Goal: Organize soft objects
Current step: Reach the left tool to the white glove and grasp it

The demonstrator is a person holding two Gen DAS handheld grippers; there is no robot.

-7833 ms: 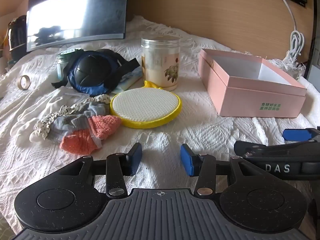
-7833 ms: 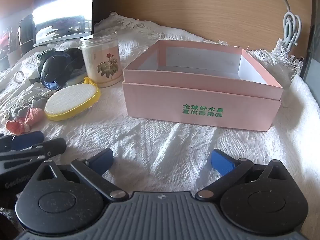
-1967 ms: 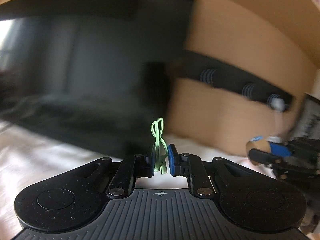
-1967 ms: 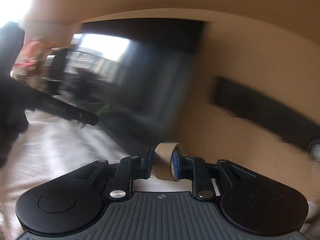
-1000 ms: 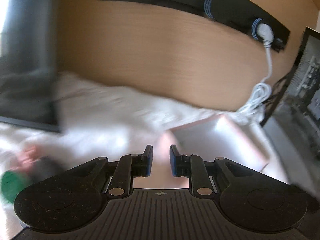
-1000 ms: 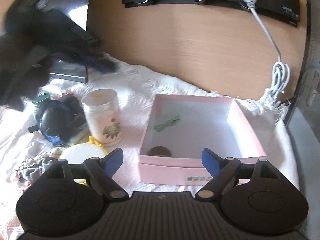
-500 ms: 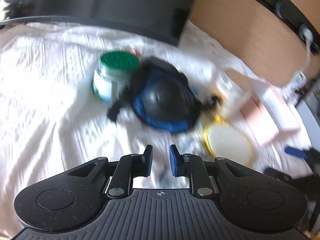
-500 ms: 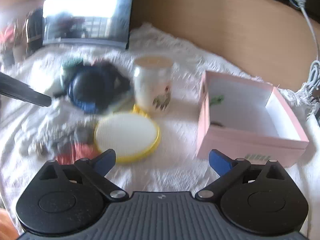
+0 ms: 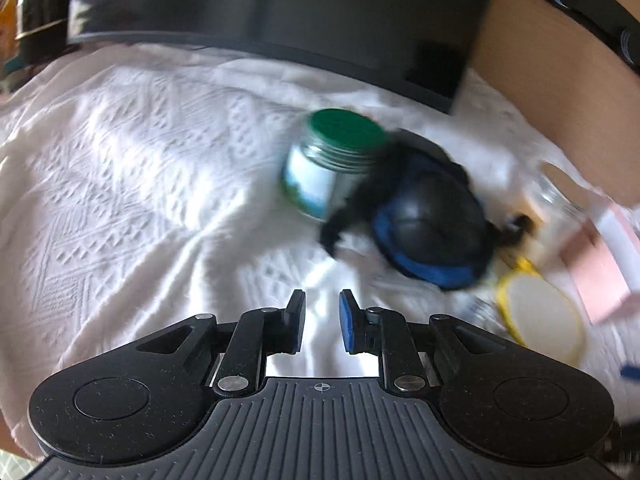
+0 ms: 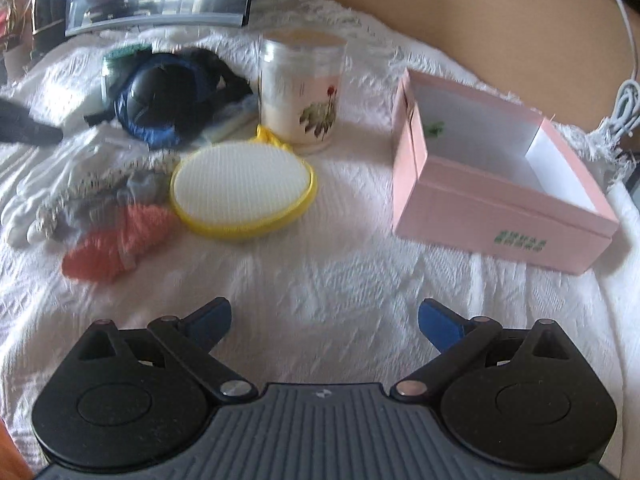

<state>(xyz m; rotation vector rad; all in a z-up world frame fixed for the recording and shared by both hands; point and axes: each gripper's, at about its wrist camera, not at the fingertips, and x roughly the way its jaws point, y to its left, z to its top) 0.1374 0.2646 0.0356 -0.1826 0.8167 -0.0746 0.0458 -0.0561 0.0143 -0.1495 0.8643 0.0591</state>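
Observation:
My right gripper [image 10: 324, 320] hangs open over the white cloth with nothing between its blue pads. Ahead of it lie a round yellow-rimmed pad [image 10: 242, 190], orange and grey socks [image 10: 120, 236], a lace strip [image 10: 80, 192] and a white glove [image 10: 20, 216]. To the right, the pink box [image 10: 500, 200] holds a green hair tie [image 10: 435, 128]. My left gripper [image 9: 321, 320] is shut and empty, above bare cloth in front of a blue and black knee pad [image 9: 432, 224]. The yellow pad [image 9: 540, 324] and pink box [image 9: 600, 272] appear at that view's right edge.
A green-lidded jar [image 9: 332, 160] stands beside the knee pad. Behind the yellow pad stands a tall flowered jar [image 10: 304, 92]. A dark monitor [image 9: 280, 8] leans at the back. A white cable [image 10: 624, 112] hangs down the wooden wall, right of the box.
The left gripper let go of the green hair tie and swung left and down, from over the box to the knee pad. The right gripper dropped a tape roll, opened wide and sank toward the cloth.

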